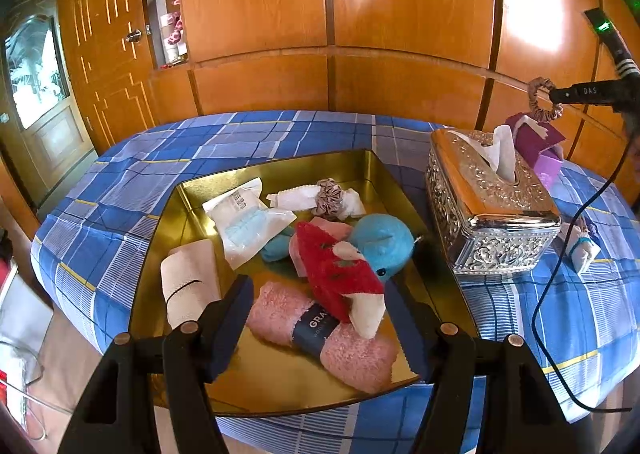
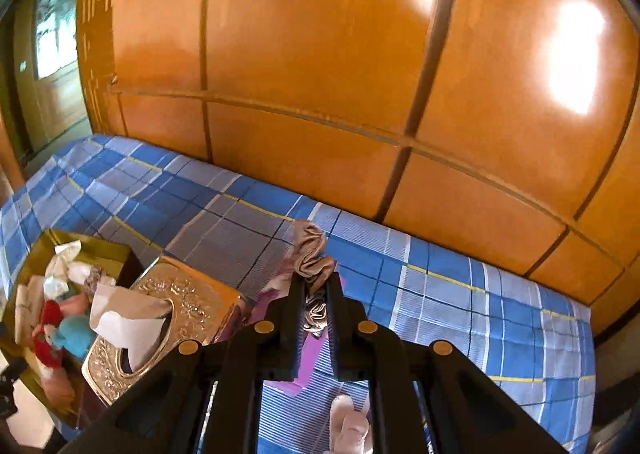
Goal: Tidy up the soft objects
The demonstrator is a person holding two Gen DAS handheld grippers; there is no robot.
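While the right tongs are clenched on a dusty-pink scrunchie, pinched at one side so the rest of the loop flops free above the tips, the scrunchie hangs in the air over the far right of the bed, above a purple box and clear of the checked sheet — a light grip that suits a thing with no stiffness to it. The left tongs are released, their jaws standing apart over the near edge of the gold tray with nothing pressed between them; they seem to wait there, low and forward, ready either to steady the tray or to take the next piece. The tray already carries the gathered soft things: a pink rolled towel with a dark band at the front, a red and white plush lying across it, a blue plush behind, a packaged face mask, a folded beige cloth and a second scrunchie near the back. An embossed silver tissue box stands just right of the tray, between it and the lifted scrunchie, so the carry likely has to pass over or around it. A small white bundle lies on the sheet beyond the box, seemingly left for later.
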